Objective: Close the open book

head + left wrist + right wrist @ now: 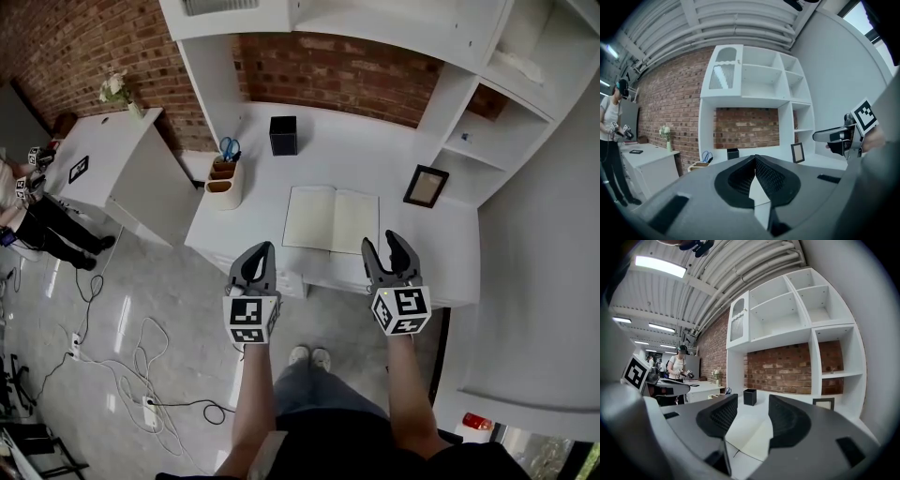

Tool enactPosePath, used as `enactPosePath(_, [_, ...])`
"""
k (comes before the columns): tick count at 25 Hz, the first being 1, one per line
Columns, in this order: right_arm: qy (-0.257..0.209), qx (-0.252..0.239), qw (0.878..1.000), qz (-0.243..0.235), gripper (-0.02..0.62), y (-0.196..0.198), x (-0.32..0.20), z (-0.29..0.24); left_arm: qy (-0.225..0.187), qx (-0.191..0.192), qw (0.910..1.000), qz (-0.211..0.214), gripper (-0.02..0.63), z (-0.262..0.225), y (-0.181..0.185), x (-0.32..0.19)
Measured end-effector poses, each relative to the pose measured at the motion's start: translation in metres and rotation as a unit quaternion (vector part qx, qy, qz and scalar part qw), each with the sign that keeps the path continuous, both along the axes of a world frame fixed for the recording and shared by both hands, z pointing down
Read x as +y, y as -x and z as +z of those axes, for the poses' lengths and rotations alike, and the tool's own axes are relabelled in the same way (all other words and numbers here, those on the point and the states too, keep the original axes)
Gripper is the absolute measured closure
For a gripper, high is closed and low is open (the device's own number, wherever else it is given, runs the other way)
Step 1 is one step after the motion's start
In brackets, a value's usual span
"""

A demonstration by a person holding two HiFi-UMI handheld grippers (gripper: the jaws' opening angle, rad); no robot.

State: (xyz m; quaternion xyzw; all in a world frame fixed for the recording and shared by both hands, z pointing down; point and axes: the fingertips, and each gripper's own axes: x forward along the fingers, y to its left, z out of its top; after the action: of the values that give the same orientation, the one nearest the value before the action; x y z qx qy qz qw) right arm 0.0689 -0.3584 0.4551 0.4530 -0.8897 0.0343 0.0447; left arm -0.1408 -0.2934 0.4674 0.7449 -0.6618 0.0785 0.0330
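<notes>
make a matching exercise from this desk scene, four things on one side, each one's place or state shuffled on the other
Things
1. book
2. black box
3. left tongs
4. right tongs

Places or states
A. jaws apart, gripping nothing
B. lying open near the front edge of the desk
C. jaws together
D. standing at the back of the desk

Pairs: 1-B, 2-D, 3-C, 4-A
</notes>
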Motion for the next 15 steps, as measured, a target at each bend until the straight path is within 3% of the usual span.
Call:
enactPosePath(4, [-0.001, 0.034, 0.999, -0.01, 0.407, 0.01, -0.012, 0.004, 0.004, 0.004, 1.0, 0.003, 0.598, 0.003, 0.004, -0.004])
enactPosePath(9, [-0.02, 0.139, 0.988, -0.058, 0.407, 0.039, -0.033, 0.016, 0.01, 0.018, 0.9998, -0.003, 0.598, 0.013, 0.014, 0.0])
enactPosePath(12, [-0.035, 0.222, 0.969, -0.101, 0.407, 0.065, -0.042, 0.031, 0.014, 0.025, 0.9996, -0.007, 0.598, 0.02, 0.021, 0.002])
enactPosePath(15, [-0.054, 0.305, 0.939, -0.15, 0.407, 0.089, -0.047, 0.051, 0.019, 0.031, 0.9992, -0.015, 0.598, 0.027, 0.029, 0.003])
